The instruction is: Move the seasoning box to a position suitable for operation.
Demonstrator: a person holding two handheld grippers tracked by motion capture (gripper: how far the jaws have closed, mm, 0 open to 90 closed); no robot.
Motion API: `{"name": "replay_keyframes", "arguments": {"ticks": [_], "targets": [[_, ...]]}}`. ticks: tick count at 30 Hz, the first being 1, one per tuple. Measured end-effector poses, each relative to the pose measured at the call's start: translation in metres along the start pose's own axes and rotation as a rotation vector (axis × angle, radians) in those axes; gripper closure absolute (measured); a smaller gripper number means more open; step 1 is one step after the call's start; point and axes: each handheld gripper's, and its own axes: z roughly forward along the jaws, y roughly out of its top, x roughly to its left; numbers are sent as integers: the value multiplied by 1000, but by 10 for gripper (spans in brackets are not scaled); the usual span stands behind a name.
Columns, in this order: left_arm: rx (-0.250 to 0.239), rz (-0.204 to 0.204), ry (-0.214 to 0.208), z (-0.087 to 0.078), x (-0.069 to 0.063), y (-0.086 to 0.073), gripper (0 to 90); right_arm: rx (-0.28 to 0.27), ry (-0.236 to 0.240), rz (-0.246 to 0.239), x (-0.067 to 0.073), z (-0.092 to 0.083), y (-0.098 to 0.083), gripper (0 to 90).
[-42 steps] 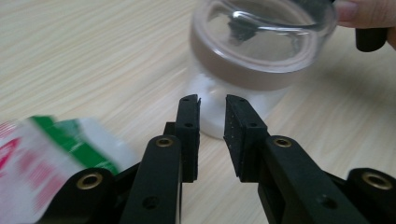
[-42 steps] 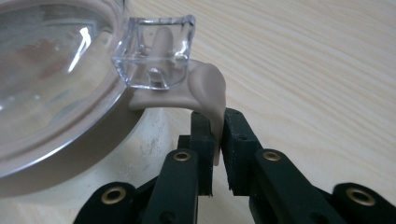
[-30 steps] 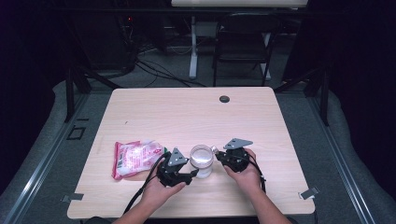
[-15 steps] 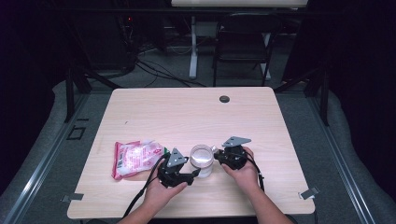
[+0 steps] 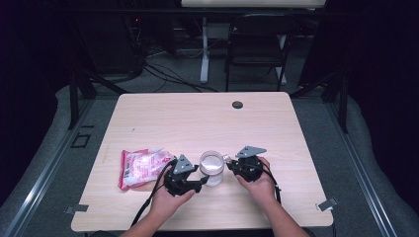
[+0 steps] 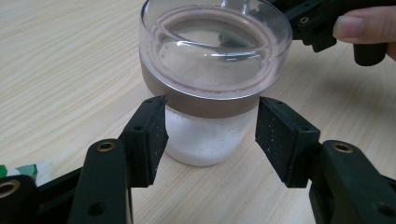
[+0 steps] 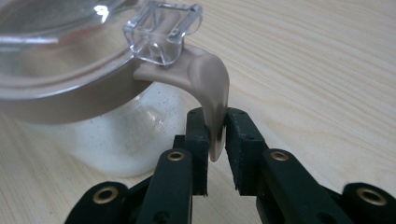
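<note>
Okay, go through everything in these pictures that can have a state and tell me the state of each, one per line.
Clear glass jar of white powder: upright on the table, lid on.
Clear plastic lid with tan band: closed.
Tan latch tab: hanging down, pinched by the right gripper.
Left gripper: open, jaws either side of the jar.
Right gripper: shut on the tab.
Pink and white packet: lying flat.

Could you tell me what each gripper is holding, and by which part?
Right gripper pinches the beige latch tab of the clear glass jar. Left gripper brackets the jar, open.

Jar point(image 7: 93, 93) cut off by left edge; pouch point(image 5: 141, 167) print unreadable.
</note>
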Motion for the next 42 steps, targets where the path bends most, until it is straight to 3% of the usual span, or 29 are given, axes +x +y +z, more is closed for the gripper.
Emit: {"name": "replay_keyframes", "arguments": {"ticks": [12,17,20,22,29,37,42], "targets": [[-13,7,13,-5,5,3,527,13,-34,-51,10,-5,-2,770],[-28,-1,40,-13,8,6,539,-1,-21,-34,9,-8,-2,746],[-45,0,49,-19,9,9,543,-13,22,17,8,-15,-1,690],[-66,-9,45,-23,10,10,561,-18,44,19,8,-22,-2,679],[-66,-18,59,-26,15,11,604,-63,30,1,14,-40,3,673],[-56,-26,50,-28,19,15,699,-108,-14,9,19,-55,19,793],[-41,-24,58,-28,22,18,807,-102,-35,-2,22,-51,34,863]]}}
